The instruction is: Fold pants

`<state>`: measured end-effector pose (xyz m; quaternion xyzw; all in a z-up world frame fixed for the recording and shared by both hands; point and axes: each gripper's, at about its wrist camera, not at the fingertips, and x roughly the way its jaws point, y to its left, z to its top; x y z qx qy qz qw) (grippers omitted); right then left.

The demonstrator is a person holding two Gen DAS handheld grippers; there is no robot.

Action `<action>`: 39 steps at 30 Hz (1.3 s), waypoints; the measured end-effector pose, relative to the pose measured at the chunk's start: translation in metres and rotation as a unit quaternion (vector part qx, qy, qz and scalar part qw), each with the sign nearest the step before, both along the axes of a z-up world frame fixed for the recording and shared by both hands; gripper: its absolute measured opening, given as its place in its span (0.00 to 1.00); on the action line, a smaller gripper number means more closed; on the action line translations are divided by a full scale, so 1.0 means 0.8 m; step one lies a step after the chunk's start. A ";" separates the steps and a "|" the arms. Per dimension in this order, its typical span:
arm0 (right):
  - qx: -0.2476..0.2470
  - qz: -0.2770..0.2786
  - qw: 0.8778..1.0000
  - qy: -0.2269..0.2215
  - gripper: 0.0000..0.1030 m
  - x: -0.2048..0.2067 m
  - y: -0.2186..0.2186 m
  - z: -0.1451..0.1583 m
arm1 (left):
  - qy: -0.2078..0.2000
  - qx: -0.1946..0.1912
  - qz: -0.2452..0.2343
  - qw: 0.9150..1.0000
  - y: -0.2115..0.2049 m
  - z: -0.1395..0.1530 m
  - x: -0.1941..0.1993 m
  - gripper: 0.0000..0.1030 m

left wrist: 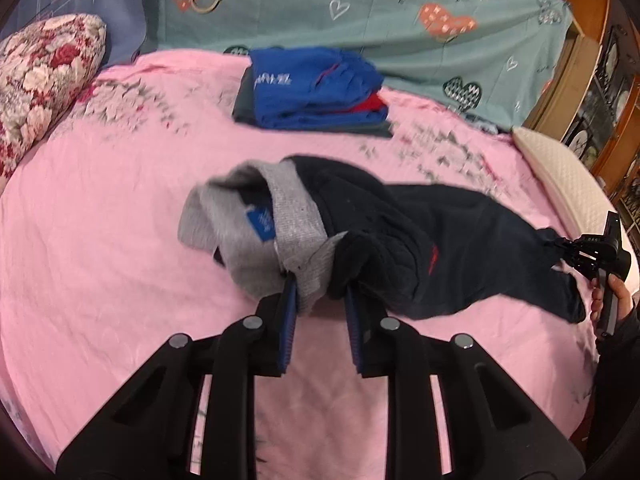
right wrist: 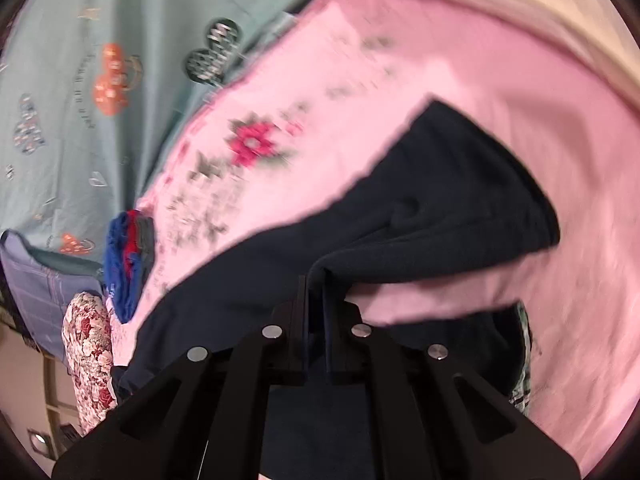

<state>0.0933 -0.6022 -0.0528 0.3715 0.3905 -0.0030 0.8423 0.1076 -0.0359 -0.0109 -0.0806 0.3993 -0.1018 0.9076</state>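
Dark navy pants (left wrist: 452, 240) with a grey lined waistband (left wrist: 256, 236) lie stretched across the pink bed sheet (left wrist: 100, 280). My left gripper (left wrist: 320, 296) is shut on the bunched waistband, which is lifted a little off the sheet. In the left wrist view my right gripper (left wrist: 568, 252) is at the far right, held by a hand (left wrist: 616, 300), and pinches the leg end. The right wrist view shows my right gripper (right wrist: 318, 292) shut on a fold of the dark pants (right wrist: 440, 200), the fingers almost together.
A stack of folded blue and red clothes (left wrist: 316, 88) sits at the back of the bed. A floral pillow (left wrist: 44, 80) lies at the left, a cream pillow (left wrist: 560, 176) at the right, a teal heart-print quilt (left wrist: 360, 12) behind. Wooden furniture (left wrist: 592, 60) borders the right side.
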 end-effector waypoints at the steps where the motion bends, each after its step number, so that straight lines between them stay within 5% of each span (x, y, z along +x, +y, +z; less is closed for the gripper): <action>1: 0.001 0.001 1.000 -0.013 0.05 0.003 0.001 0.012 | -0.009 0.002 -0.002 1.000 -0.002 0.010 0.006 0.21; 9: -0.031 0.007 0.996 -0.087 0.05 0.116 0.012 0.124 | -0.024 -0.006 0.002 1.000 -0.011 0.069 0.116 0.12; 13: -0.071 -0.063 0.993 -0.071 0.08 0.194 -0.010 0.155 | -0.006 0.013 0.045 0.999 -0.005 0.088 0.215 0.13; 14: -0.082 -0.067 0.994 -0.042 0.32 0.206 -0.014 0.149 | 0.011 0.030 0.052 0.998 -0.004 0.082 0.237 0.13; 15: -0.111 -0.066 0.991 0.034 0.57 0.229 -0.015 0.131 | 0.024 0.037 0.062 0.997 0.001 0.075 0.251 0.16; 16: -0.141 -0.072 0.985 0.066 0.71 0.232 -0.011 0.121 | 0.035 0.042 0.072 0.996 0.007 0.068 0.258 0.22; 20: -0.166 -0.018 0.985 0.049 0.72 0.181 0.017 0.103 | 0.028 0.065 0.088 0.994 0.039 0.052 0.214 0.41; 22: -0.140 0.014 0.989 0.043 0.81 0.132 0.027 0.093 | 0.019 0.077 0.087 0.993 0.055 0.051 0.173 0.65; 25: -0.106 0.052 0.992 0.041 0.91 0.039 0.055 0.074 | 0.034 0.074 0.073 0.994 0.077 0.037 0.121 0.68; 29: -0.048 0.068 0.996 0.041 0.91 -0.073 0.086 0.037 | 0.085 0.051 0.031 0.995 0.075 -0.005 0.073 0.68; 35: 0.047 0.031 0.998 0.033 0.91 -0.153 0.095 -0.007 | 0.123 -0.056 0.040 0.990 0.071 -0.054 0.082 0.69; 39: 0.077 0.010 0.996 0.040 0.91 -0.170 0.103 -0.023 | 0.121 -0.101 0.071 0.985 0.071 -0.057 0.110 0.79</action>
